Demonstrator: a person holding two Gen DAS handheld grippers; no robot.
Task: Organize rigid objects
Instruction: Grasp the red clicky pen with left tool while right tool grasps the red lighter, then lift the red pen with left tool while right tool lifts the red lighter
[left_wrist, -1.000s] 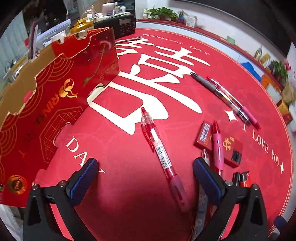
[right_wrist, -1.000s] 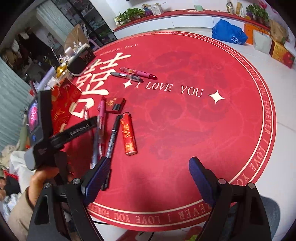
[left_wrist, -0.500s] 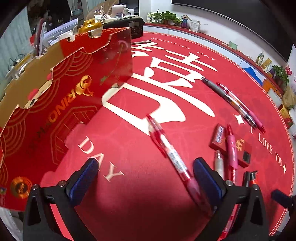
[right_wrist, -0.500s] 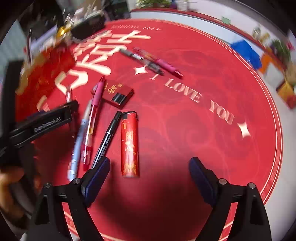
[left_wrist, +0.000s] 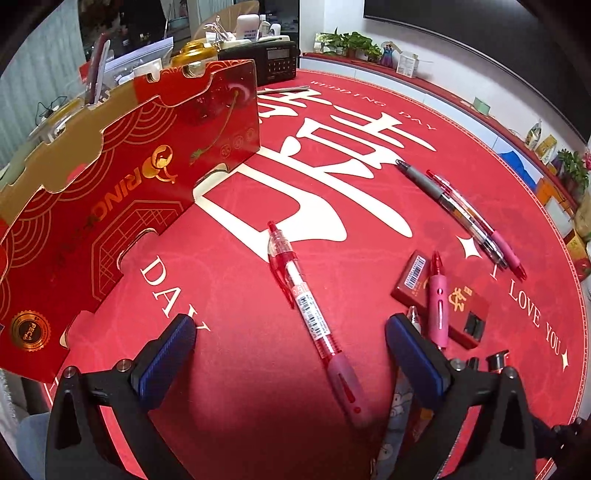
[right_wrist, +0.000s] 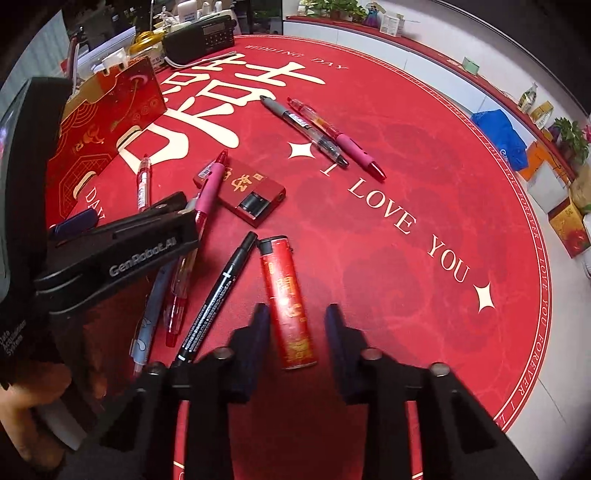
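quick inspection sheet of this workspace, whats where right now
surface: round red mat with white lettering.
job's things: red lighter between the right gripper's closing jaws; black marker beside it; red pen between the left fingers; red box with a pink pen across it; grey and pink pens side by side farther off.
clutter: red carton standing at the mat's edge; black radio behind it.
grippers: left gripper open, holding nothing; right gripper closing, gaps visible beside the lighter.
cables: nothing seen.
surroundings: plants and boxes on a ledge.
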